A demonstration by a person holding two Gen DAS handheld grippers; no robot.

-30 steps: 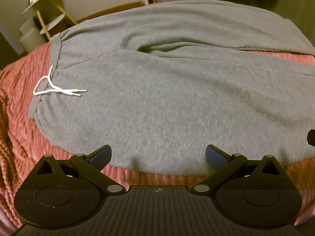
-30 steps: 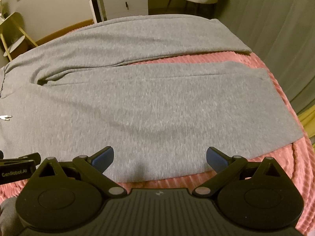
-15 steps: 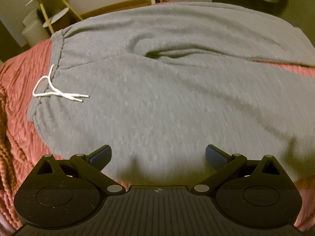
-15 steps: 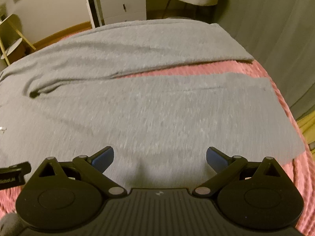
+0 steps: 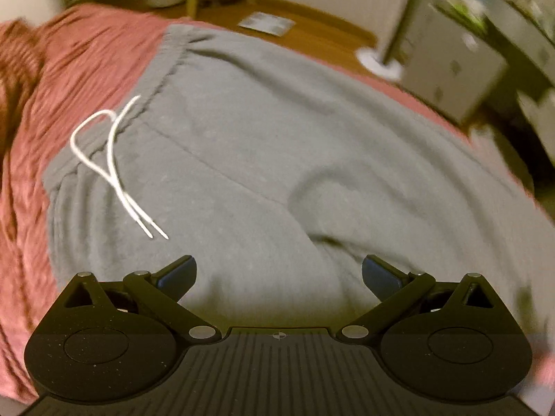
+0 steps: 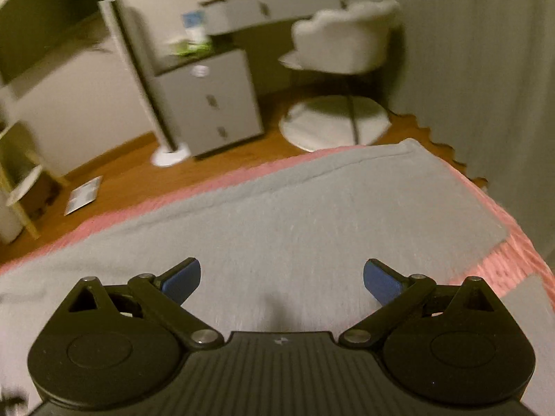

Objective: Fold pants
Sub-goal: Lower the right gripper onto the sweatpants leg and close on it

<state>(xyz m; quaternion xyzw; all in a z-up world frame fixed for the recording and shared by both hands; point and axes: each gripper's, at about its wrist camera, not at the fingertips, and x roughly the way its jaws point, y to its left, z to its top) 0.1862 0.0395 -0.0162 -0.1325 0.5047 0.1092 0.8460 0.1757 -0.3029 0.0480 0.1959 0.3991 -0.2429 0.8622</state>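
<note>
Both grippers agape — pants [image 5: 277, 159] on bedspread [image 5: 79, 55].

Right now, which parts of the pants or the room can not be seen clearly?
- Left wrist view: the legs of the pants run off the right edge; the cabinet is motion-blurred.
- Right wrist view: the waistband is out of frame at left; items on the desk are blurred.

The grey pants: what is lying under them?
Under the grey pants lies a pink ribbed bedspread, showing around their edges. What is beneath the bedspread is covered.
</note>
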